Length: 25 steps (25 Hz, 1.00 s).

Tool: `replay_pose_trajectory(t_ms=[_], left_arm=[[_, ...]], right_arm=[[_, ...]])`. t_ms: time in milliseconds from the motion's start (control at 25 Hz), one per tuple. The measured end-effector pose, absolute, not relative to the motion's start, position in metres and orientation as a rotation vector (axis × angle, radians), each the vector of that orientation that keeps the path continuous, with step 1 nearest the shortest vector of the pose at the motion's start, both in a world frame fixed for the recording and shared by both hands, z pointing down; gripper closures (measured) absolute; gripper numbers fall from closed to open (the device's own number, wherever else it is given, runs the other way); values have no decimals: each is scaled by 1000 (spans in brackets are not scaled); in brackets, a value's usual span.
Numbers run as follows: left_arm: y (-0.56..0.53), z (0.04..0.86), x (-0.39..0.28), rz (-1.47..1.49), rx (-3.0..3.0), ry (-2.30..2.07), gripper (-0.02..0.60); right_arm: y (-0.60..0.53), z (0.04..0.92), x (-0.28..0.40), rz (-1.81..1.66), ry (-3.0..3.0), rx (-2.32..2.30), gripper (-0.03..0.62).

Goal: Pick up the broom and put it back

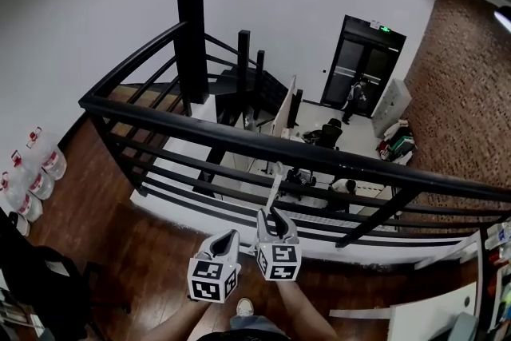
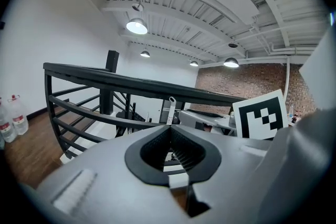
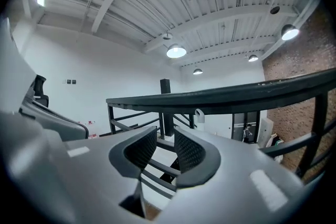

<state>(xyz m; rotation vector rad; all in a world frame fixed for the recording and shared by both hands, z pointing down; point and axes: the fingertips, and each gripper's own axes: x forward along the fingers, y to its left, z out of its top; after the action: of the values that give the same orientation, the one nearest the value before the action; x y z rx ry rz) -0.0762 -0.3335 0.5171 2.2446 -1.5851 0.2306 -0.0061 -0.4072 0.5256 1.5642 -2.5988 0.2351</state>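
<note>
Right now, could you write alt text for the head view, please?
The left gripper and right gripper point toward a pale handle standing against a black railing above an office floor. The right gripper's jaws stand apart, empty.

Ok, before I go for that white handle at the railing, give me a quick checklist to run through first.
1. White handle in sight, upright at the black railing: ok.
2. It belongs to the broom: cannot tell, its lower end is hidden behind the grippers.
3. Right gripper open and empty, ready to close: ok.
4. Right gripper lined up: not ok, in the right gripper view the handle's top sits to the right of the gap.
5. Left gripper open: not ok, its jaws are together with nothing between them.
6. Handle gripped: not ok, neither gripper touches it.
</note>
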Motion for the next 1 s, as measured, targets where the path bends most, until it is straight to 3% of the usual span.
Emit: replay_pose_trajectory(t_ms=[480, 680, 1000], left_arm=[[-240, 497, -93, 155, 2273, -1608, 578], [-204, 487, -92, 131, 2306, -1607, 577], [-151, 480, -99, 114, 2348, -1625, 577]], right_arm=[[-277, 490, -32, 177, -2647, 1521, 537], [-229, 474, -34, 182, -2661, 1542, 594], [-167, 466, -45, 192, -2691, 1513, 594]])
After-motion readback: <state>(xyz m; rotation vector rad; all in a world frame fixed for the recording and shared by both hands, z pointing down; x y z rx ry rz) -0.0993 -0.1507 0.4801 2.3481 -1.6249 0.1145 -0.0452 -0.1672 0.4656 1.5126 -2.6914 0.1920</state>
